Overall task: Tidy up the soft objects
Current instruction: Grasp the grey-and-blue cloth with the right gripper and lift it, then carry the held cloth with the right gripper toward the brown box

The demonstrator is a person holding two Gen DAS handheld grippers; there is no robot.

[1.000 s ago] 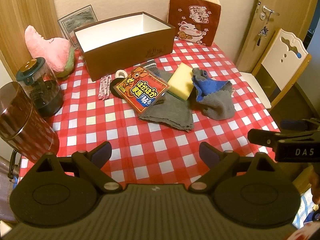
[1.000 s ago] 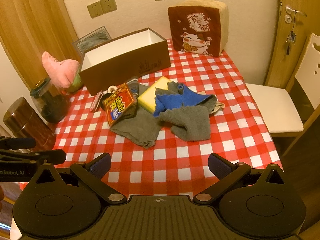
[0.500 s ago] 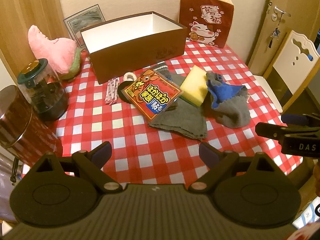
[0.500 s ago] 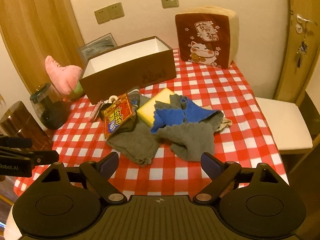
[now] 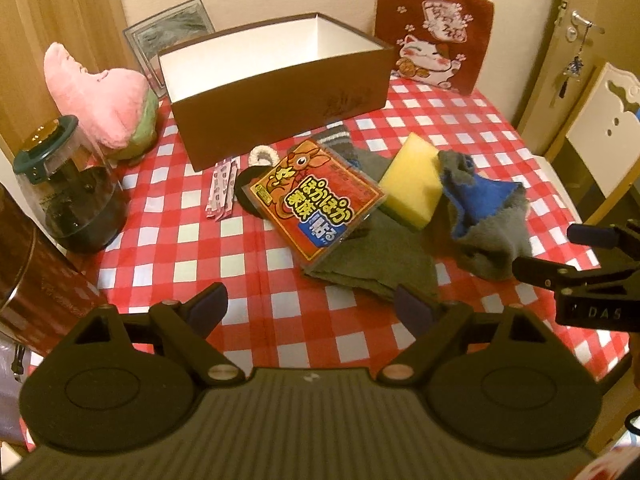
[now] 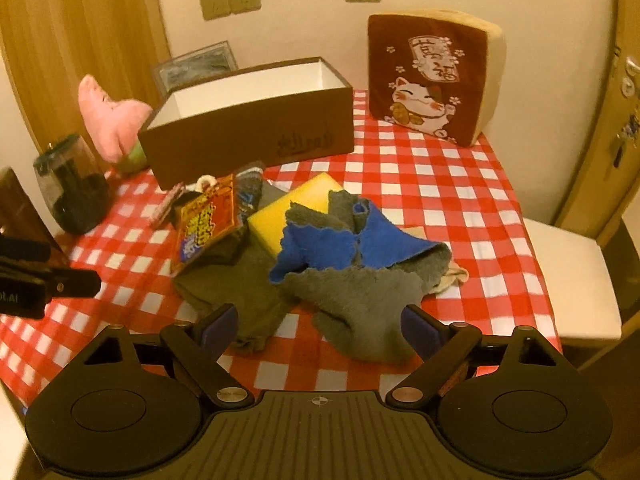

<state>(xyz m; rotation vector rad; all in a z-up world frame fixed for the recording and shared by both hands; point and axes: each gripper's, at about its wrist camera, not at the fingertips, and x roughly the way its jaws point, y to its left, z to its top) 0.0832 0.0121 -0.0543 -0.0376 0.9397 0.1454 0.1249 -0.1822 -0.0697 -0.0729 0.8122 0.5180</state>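
Cloths: the grey-blue cloth (image 6: 360, 280) lies crumpled on the table (image 6: 460, 184) before the box (image 6: 248, 136), straight ahead of the right gripper (image 6: 320, 328), jaws wide, empty; left gripper (image 5: 310, 308), also wide, sits farther off.

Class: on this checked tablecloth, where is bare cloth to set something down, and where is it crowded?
Bare: the near strip between the jar and grey cloth, and right of the blue-grey towel toward the cat cushion. Crowded: the pile before the box.

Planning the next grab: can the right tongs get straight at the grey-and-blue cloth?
Probably yes. The right tongs stand open, and the grey-and-blue cloth lies uncovered right ahead, nothing between them.
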